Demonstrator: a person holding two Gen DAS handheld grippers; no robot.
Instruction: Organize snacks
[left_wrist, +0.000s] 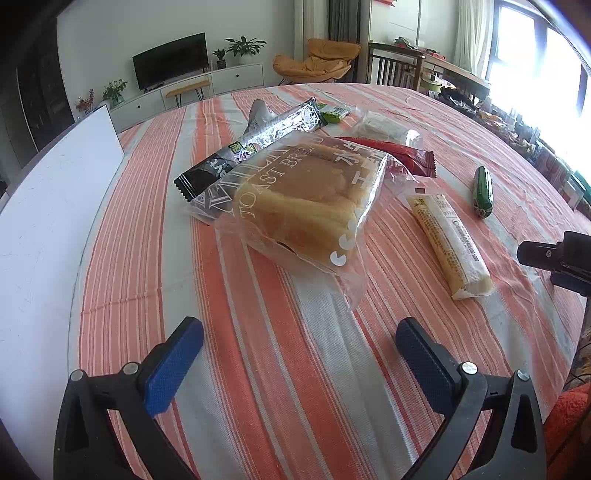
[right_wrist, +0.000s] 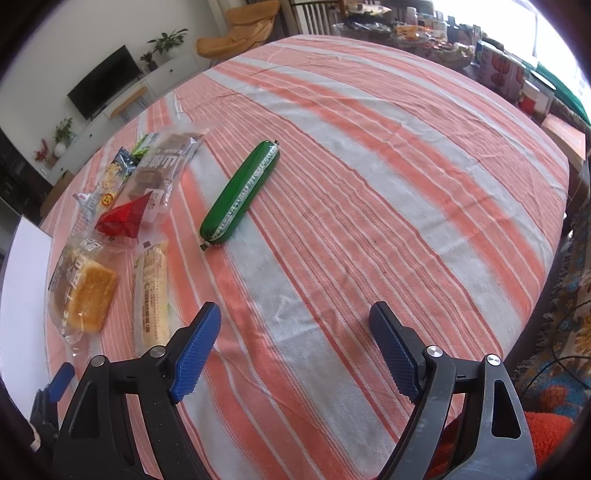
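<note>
A bagged toast bread (left_wrist: 306, 199) lies on the striped tablecloth (left_wrist: 258, 369) ahead of my open, empty left gripper (left_wrist: 299, 358). Behind it lie a black-silver snack bar (left_wrist: 255, 144), a red packet (left_wrist: 399, 151) and a clear packet (left_wrist: 384, 125). A yellow wrapped roll (left_wrist: 448, 240) lies to the right, with a green sausage stick (left_wrist: 483, 192) beyond. My right gripper (right_wrist: 295, 354) is open and empty above the cloth. The green stick (right_wrist: 242, 192) lies ahead of it, and the bread (right_wrist: 86, 295), yellow roll (right_wrist: 151, 291) and red packet (right_wrist: 125, 218) lie to its left.
A white board (left_wrist: 48, 206) lies along the table's left side. A brown-cube snack bag (right_wrist: 162, 166) and small packets (right_wrist: 110, 181) sit far left in the right wrist view. Boxes and clutter (right_wrist: 509, 74) stand beyond the table's far right edge. A chair (left_wrist: 391, 66) stands behind.
</note>
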